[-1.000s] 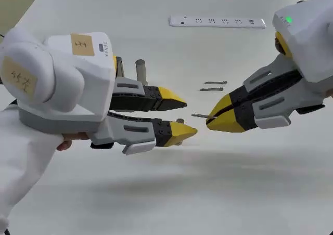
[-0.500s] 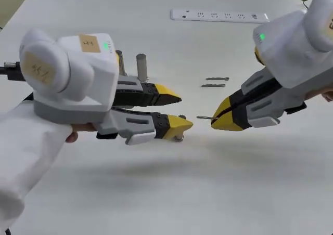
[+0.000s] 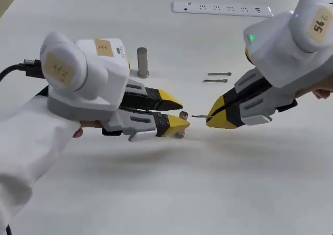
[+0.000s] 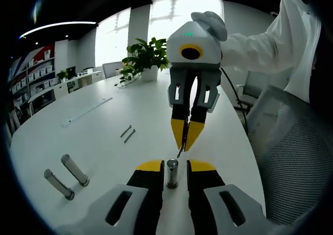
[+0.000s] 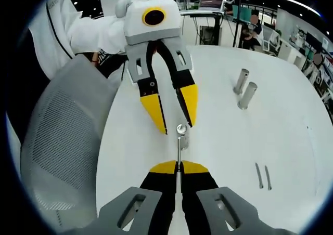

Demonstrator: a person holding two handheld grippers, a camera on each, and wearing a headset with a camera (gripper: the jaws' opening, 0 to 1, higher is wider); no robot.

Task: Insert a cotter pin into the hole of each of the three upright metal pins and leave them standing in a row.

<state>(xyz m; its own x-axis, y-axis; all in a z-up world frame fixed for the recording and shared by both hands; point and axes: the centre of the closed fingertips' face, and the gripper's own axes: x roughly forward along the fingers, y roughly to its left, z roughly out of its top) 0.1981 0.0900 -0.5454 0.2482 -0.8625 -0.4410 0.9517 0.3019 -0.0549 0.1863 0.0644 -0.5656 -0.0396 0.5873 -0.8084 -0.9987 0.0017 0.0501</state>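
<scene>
A short upright metal pin (image 3: 183, 123) stands on the white table between the open jaws of my left gripper (image 3: 182, 113). In the left gripper view the pin (image 4: 172, 173) sits in the gap of the left gripper (image 4: 175, 166), with a little room on either side. My right gripper (image 3: 209, 119) faces it from the right, shut on a thin cotter pin (image 3: 199, 116) whose tip is close to the pin's top. The right gripper view shows that cotter pin (image 5: 178, 151) reaching from the right gripper (image 5: 178, 166) toward the metal pin (image 5: 181, 136).
Two more metal pins (image 4: 75, 170) (image 4: 58, 184) stand further back; one (image 3: 142, 62) rises behind the left gripper. Two loose cotter pins (image 3: 219, 74) (image 3: 215, 81) lie on the table. A white power strip (image 3: 222, 8) lies at the far edge.
The left gripper has lowered so the metal pin's top now shows between its jaws. The right gripper has brought the cotter pin closer to the pin. The head camera has shifted.
</scene>
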